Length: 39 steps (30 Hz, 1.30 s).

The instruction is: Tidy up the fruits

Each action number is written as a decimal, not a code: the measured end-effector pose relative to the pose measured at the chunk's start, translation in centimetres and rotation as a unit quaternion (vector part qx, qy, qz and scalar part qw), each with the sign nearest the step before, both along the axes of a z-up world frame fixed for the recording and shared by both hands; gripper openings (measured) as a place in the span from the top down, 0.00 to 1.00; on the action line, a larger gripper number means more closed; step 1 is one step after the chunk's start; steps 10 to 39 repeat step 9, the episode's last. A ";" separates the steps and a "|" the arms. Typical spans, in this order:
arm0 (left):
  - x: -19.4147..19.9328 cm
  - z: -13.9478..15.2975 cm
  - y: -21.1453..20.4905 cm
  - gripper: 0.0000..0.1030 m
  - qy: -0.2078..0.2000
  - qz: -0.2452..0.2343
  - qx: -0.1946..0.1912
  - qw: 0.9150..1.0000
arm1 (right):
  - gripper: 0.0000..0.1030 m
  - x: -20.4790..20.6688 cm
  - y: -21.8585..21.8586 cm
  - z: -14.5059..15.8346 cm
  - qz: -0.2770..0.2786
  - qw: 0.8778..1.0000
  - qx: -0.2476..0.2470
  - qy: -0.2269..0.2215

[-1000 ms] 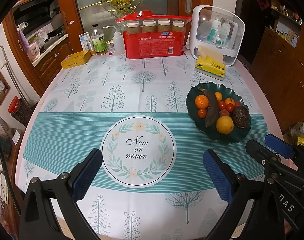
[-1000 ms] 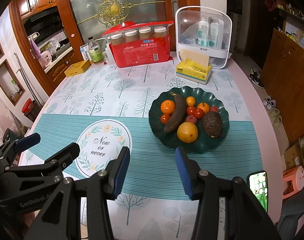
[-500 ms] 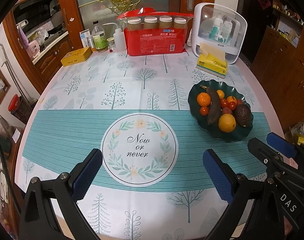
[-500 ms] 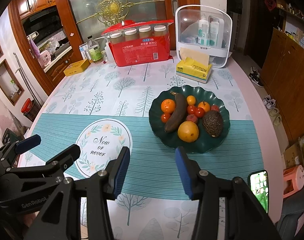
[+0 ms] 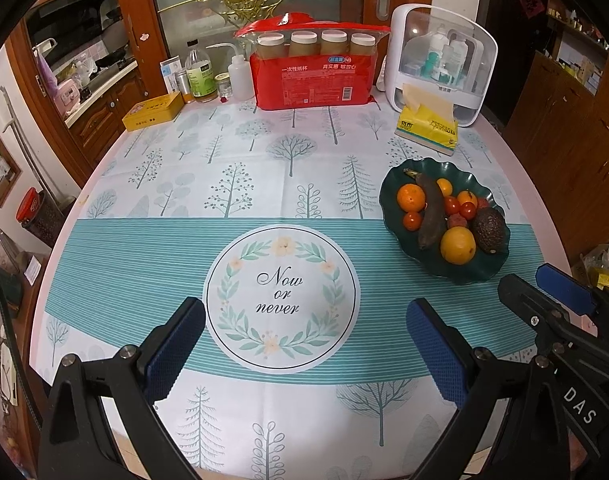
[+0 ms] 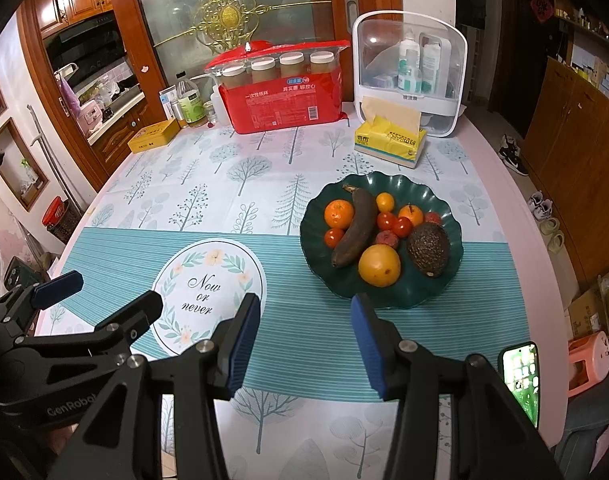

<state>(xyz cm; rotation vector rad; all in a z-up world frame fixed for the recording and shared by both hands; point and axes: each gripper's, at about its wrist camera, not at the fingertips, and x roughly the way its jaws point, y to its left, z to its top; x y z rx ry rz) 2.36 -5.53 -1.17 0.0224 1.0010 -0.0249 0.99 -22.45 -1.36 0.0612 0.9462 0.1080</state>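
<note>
i hold my left gripper (image 5: 304,344) over the round motif, fingers spread wide; my right gripper (image 6: 306,336) sits spread just before the fruit plate (image 6: 444,280), both holding nothing.

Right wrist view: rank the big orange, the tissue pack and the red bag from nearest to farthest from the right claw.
1. Big orange, at the plate's near edge, just ahead of the right claw.
2. Tissue pack, beyond the plate.
3. Red bag, at the table's far edge.
</note>
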 end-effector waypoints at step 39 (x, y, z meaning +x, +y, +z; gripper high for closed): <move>0.1 -0.1 0.1 0.03 0.001 0.000 0.000 1.000 | 0.53 0.0 0.0 0.0 0.000 1.000 0.000 0.000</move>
